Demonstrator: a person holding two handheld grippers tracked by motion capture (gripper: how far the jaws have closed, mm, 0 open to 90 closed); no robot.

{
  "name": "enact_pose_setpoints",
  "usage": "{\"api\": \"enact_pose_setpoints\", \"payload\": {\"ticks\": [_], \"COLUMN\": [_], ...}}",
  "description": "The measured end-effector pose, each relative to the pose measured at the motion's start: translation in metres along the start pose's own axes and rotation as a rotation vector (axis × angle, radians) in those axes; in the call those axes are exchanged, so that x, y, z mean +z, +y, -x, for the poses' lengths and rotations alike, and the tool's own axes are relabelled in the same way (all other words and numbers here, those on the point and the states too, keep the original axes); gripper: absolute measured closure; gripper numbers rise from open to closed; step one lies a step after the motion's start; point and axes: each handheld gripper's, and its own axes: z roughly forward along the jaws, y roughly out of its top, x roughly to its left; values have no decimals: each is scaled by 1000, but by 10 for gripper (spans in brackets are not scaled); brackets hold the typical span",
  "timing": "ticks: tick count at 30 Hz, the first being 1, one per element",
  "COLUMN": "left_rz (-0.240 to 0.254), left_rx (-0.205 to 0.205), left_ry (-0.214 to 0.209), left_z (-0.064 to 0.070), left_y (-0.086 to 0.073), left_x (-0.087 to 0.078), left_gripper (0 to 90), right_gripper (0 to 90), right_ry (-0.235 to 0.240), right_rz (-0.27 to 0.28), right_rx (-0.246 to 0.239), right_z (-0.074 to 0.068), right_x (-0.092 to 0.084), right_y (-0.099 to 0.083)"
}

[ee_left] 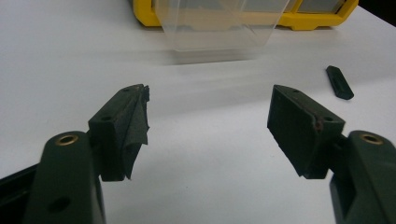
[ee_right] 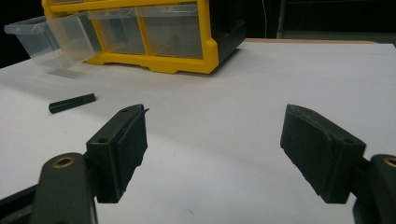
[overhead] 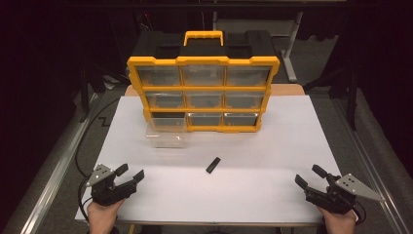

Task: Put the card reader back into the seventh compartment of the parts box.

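Two claws, yours, both gaping, nothing between jaws: left gripper [overhead: 127, 176], right gripper [overhead: 308, 179]. Small black bar [overhead: 213, 165] lies flat ahead, between them, well apart from both. Clear drawer [overhead: 165, 138] pulled out beyond left gripper, top cut off in left gripper view. Organizer [overhead: 203, 87] drawer contents too dim to make out. No writing readable.
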Motion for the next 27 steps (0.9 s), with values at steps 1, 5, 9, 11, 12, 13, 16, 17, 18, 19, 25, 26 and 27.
{"api": "enact_pose_setpoints", "payload": {"ticks": [1,5,9,11,12,13,16,17,18,19,25,26,27], "left_rz": [-1,1,1,3,4,3,3,2,2,3,9,8,10], "left_rx": [0,2,-6,-7,-2,1,1,3,5,4,-1,4,4], "left_ry": [1,-1,-13,-18,-20,-20,-24,-24,-25,-26,-27,-26,-26], "left_z": [0,2,2,2,3,4,6,6,6,7,7,8,8], "left_y": [0,0,0,1,1,1,1,1,1,1,2,2,2], "left_x": [0,0,1,1,2,2,3,3,2,2,3,3,4], "left_gripper": [299,300,300,301,302,302,302,302,302,302,301,301,302], "right_gripper": [237,236,236,236,235,235,234,234,234,234,233,233,233], "right_ry": [5,-1,-1,-2,-2,1,3,3,4,3,3,3,4], "right_rz": [-1,7,5,3,1,3,-2,-7,-10,-12,-13,-14,-13], "right_rx": [1,3,5,3,9,10,13,11,8,4,11,8,9], "right_z": [0,0,0,0,1,1,1,1,0,0,1,1,1], "right_x": [0,-1,0,0,0,0,0,0,0,0,0,1,1], "right_y": [0,0,0,0,0,0,0,-1,-1,-1,-1,-1,-1]}}
